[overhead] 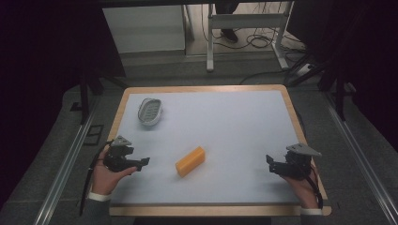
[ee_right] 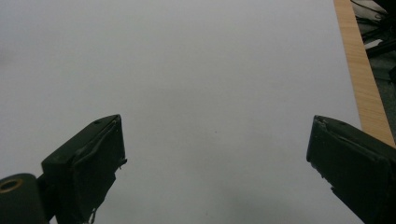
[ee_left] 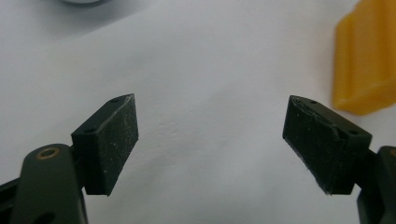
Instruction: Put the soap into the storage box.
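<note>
An orange-yellow bar (overhead: 190,161) lies near the middle front of the white table top (overhead: 225,122); its end shows as the same yellow bar (ee_left: 364,70) at the upper right of the left gripper view. A grey oval dish (overhead: 150,111) sits at the back left. My left gripper (overhead: 143,162) is held at the front left, open, its pads (ee_left: 112,144) wide apart with bare table between them, left of the bar. At the front right my right gripper (overhead: 270,161) is open too, jaws apart over bare table (ee_right: 210,93).
The table has a wooden rim (overhead: 202,88), seen also as the wooden rim (ee_right: 362,70) at the right of the right gripper view. Beyond the table stand a metal desk frame (overhead: 246,28) and loose cables (overhead: 263,42) on the floor.
</note>
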A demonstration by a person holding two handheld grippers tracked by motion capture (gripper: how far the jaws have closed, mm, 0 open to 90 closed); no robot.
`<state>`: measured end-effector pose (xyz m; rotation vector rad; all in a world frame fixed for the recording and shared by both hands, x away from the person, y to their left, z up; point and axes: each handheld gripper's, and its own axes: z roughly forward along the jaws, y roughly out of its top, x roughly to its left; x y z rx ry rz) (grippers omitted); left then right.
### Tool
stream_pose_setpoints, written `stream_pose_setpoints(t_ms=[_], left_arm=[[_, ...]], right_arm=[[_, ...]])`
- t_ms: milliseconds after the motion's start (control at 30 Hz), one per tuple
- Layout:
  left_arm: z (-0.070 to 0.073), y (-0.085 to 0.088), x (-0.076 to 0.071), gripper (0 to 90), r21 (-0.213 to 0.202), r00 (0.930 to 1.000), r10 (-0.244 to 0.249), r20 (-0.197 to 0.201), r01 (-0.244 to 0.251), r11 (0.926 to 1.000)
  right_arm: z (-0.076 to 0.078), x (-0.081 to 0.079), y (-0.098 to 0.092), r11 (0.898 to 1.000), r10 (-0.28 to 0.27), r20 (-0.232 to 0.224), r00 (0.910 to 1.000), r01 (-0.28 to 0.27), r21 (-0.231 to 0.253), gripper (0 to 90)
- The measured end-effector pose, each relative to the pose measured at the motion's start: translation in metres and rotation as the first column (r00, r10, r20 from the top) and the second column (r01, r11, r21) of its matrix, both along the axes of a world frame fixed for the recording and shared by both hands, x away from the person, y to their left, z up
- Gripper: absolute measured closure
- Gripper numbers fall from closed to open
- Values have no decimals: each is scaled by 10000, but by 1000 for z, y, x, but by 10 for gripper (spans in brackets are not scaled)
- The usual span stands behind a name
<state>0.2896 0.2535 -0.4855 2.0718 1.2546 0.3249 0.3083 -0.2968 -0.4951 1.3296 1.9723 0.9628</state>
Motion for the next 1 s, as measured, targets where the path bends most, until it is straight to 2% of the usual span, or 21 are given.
stream_pose_setpoints(t_ms=[33,100,133,167,300,500,1000], left_arm=[[9,-1,-1,190,32,10000,-54,67,54,10000],[17,-4,-1,189,24,9997,-155,166,155,9999],[17,-4,-1,189,24,9997,-155,166,155,9999],[24,-7,0,188,13,9994,-254,240,254,9997],[32,-13,2,187,97,9988,-438,223,436,9990],[38,-18,5,186,53,9978,-620,235,619,9981],[50,-33,9,183,243,9941,-1038,307,1030,9944]], right_arm=[[1,-1,-1,10000,16,48,10000,-16,37,44],[1,-1,-2,10000,27,46,10000,-27,75,44],[1,-1,-2,10000,27,46,10000,-27,75,44],[0,-1,-3,10000,4,37,10000,-5,77,44],[0,-1,-3,10000,11,3,10000,-11,61,44],[0,-1,-5,10000,-55,-21,10000,55,32,44],[0,-1,-5,9999,-97,-133,9999,98,26,44]])
